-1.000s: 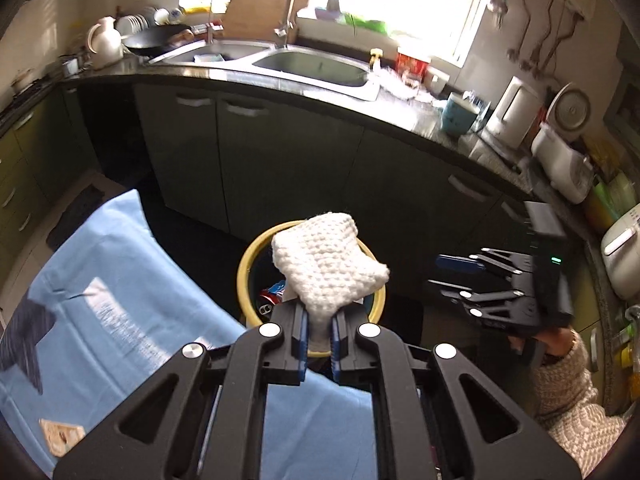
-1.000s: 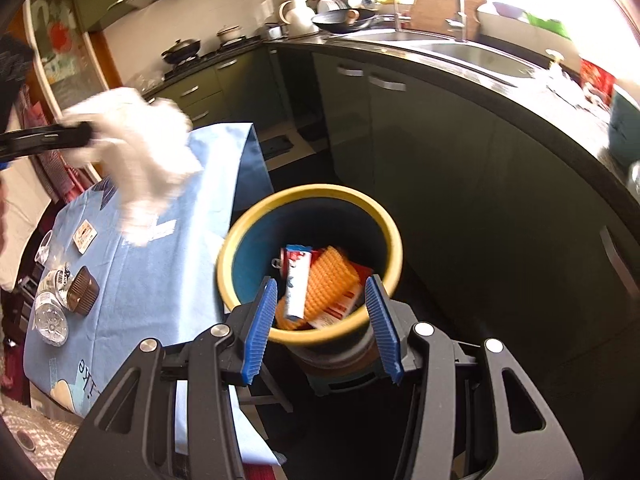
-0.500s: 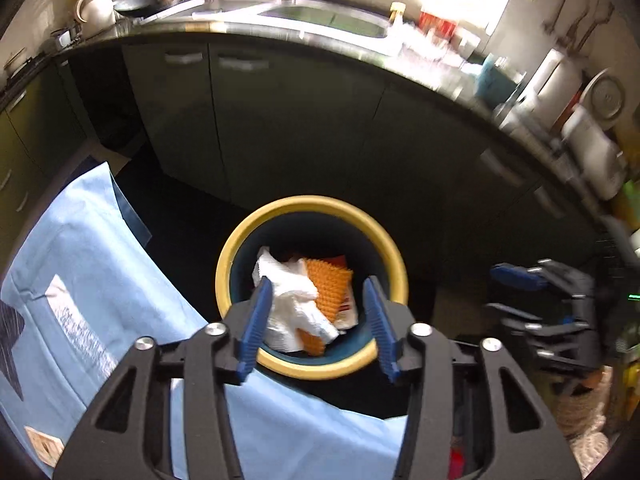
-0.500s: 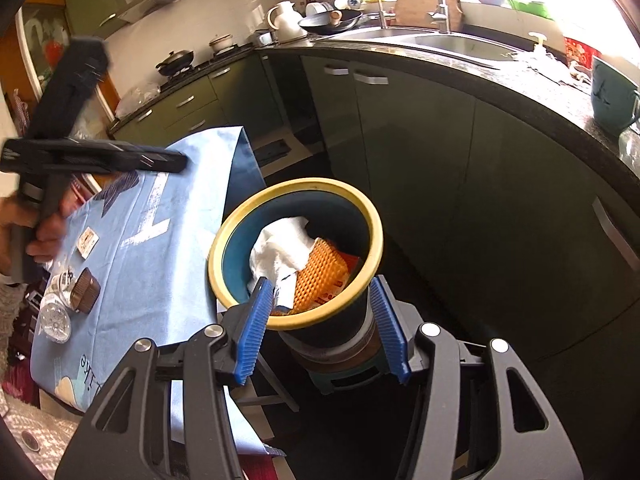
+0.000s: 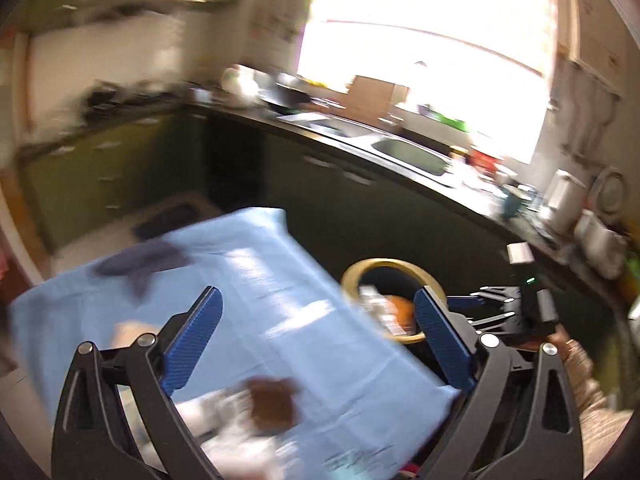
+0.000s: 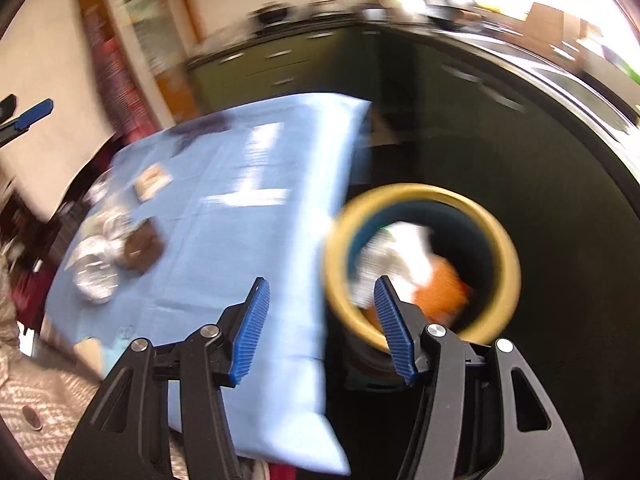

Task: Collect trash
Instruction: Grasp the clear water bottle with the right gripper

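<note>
Both tools are empty and opening: the left tool [image 5: 316,340] gapes over the blue-clothed desk [image 5: 280,304], the right tool [image 6: 322,328] at its edge. White tissue [image 6: 404,256] lies in the yellow-rimmed bin [image 6: 500,240] at three o'clock of the desk.

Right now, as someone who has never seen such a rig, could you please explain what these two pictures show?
A person holds a two-finger gripper in each hand, each with a camera looking along its blue fingers. Both views are blurred. The left gripper is opening over a blue cloth with nothing between its fingers. The right gripper is also opening, empty, beside a yellow-rimmed bin holding white and orange trash. On the cloth lie foil cups, a brown wrapper and a small card.
</note>
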A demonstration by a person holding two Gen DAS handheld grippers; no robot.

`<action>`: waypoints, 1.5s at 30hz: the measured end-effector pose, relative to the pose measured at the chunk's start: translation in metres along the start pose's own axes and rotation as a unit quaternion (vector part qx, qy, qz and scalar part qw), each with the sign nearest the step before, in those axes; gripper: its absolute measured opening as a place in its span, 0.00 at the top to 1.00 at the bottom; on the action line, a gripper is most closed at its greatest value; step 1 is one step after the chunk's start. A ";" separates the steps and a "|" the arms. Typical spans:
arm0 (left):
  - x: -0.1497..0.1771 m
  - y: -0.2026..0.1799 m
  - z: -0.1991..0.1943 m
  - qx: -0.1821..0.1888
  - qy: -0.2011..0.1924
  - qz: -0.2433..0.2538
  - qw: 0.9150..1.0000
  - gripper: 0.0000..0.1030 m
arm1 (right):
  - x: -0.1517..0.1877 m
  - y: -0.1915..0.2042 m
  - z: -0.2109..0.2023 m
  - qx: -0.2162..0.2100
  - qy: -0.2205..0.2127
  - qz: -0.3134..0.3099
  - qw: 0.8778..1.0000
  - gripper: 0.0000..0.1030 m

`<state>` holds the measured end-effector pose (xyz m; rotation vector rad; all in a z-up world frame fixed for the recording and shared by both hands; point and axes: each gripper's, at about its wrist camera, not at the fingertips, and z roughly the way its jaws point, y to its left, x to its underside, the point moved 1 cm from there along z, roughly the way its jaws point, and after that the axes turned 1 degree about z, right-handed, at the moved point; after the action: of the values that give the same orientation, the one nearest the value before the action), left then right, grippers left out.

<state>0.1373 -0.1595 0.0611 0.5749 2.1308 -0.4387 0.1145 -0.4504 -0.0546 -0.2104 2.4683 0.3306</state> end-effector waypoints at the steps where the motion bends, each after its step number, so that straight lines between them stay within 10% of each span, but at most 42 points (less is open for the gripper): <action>1: 0.010 0.011 -0.016 -0.024 -0.010 -0.006 1.000 0.10 | -0.007 0.019 0.007 -0.022 0.007 -0.024 0.999 0.46; 11: 0.097 0.087 -0.111 -0.129 -0.055 -0.094 0.986 0.08 | -0.042 0.208 0.054 -0.196 0.097 -0.244 0.945 0.46; 20: 0.134 0.113 -0.140 -0.168 -0.055 -0.125 0.976 0.07 | -0.043 0.311 0.113 -0.193 0.186 -0.360 0.894 0.46; 39: 0.157 0.138 -0.146 -0.165 -0.055 -0.160 0.972 0.06 | -0.021 0.355 0.185 -0.137 0.290 -0.414 0.852 0.37; 45: 0.161 0.141 -0.143 -0.163 -0.052 -0.165 0.971 0.06 | -0.019 0.352 0.198 -0.134 0.304 -0.377 0.865 0.46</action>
<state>0.0363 0.0687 -0.0040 0.0088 2.1417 -0.2811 0.1614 -0.0566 -0.1302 -1.5560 2.6565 0.2813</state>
